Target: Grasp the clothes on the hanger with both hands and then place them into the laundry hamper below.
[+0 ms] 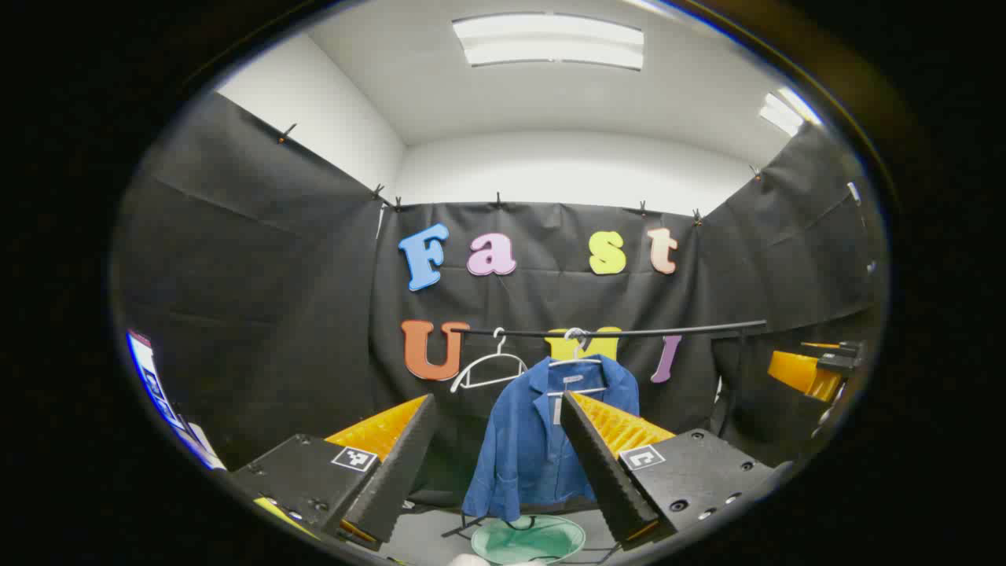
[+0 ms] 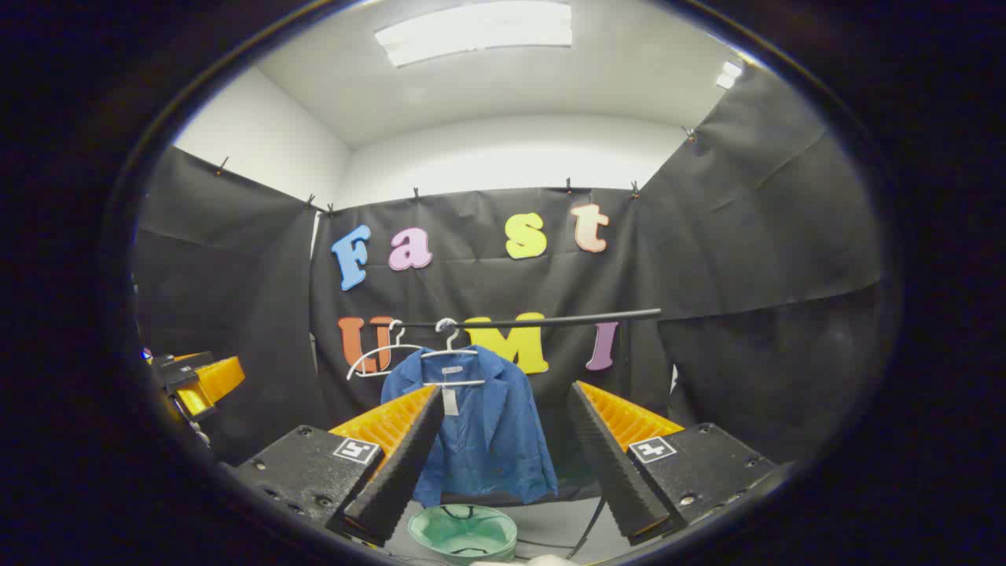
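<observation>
Black cloth walls close the booth on three sides, under a white ceiling with a long lamp. From the left gripper view, a thin black rail (image 1: 613, 332) runs across the back wall, and a blue button-up jacket (image 1: 542, 440) hangs from it on a white wire hanger (image 1: 578, 363); a second, bare white hanger (image 1: 489, 371) hangs just beside it on the same rail. Below the jacket stands a round pale-green laundry hamper (image 1: 528, 539) on the grey floor. The left gripper (image 1: 503, 464) has its fingers spread wide and holds nothing, well apart from the jacket. The other gripper (image 1: 817, 369) shows at the right edge; I cannot tell its opening from here. From the right gripper view, the jacket (image 2: 479, 440) hangs on the rail (image 2: 542, 319) with the hamper (image 2: 462, 533) under it. The right gripper (image 2: 503, 456) is also wide open and empty.
</observation>
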A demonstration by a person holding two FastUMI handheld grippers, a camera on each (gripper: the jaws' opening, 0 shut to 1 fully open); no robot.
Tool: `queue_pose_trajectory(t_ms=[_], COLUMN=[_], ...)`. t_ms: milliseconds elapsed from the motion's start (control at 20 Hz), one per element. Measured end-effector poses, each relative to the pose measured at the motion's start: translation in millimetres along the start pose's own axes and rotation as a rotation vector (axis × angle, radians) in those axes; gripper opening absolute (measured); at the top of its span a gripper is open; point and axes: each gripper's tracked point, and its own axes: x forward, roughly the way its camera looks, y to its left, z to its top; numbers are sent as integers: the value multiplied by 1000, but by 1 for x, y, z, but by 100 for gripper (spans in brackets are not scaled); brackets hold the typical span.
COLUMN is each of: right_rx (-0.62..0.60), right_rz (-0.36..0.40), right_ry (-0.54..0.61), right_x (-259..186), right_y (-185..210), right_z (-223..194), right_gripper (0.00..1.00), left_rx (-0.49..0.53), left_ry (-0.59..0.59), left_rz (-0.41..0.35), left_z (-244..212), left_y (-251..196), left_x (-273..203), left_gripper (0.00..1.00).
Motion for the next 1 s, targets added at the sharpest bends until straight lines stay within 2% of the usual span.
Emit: queue_pose_trajectory(t_ms=[100, 150, 250, 350, 500, 700, 800, 1000], right_rx=[16, 81, 218, 259, 175, -39, -76, -63], right_rz=[23, 60, 121, 111, 21, -20, 3, 74], right_ry=[-24, -25, 72, 176, 216, 179, 156, 175], right_x=[1, 1, 7, 19, 35, 53, 65, 103], right_y=[4, 11, 23, 13, -19, -38, -35, -32], right_z=[-2, -4, -27, -52, -65, -69, -68, -82], right_gripper=[99, 100, 100, 100, 100, 97, 100, 100], left_rx=[2, -3, -12, -7, 15, 30, 38, 65], left_ry=[-2, -1, 4, 6, 11, 44, 57, 73], left_rz=[2, 0, -11, -10, 5, 50, 57, 69], left_z=[-1, -1, -2, -3, -7, -23, -31, -47], left_y=[2, 1, -5, -9, -16, -25, -33, -49], left_x=[1, 1, 6, 10, 19, 35, 44, 72], left_gripper=[100, 100, 100, 100, 100, 100, 100, 100])
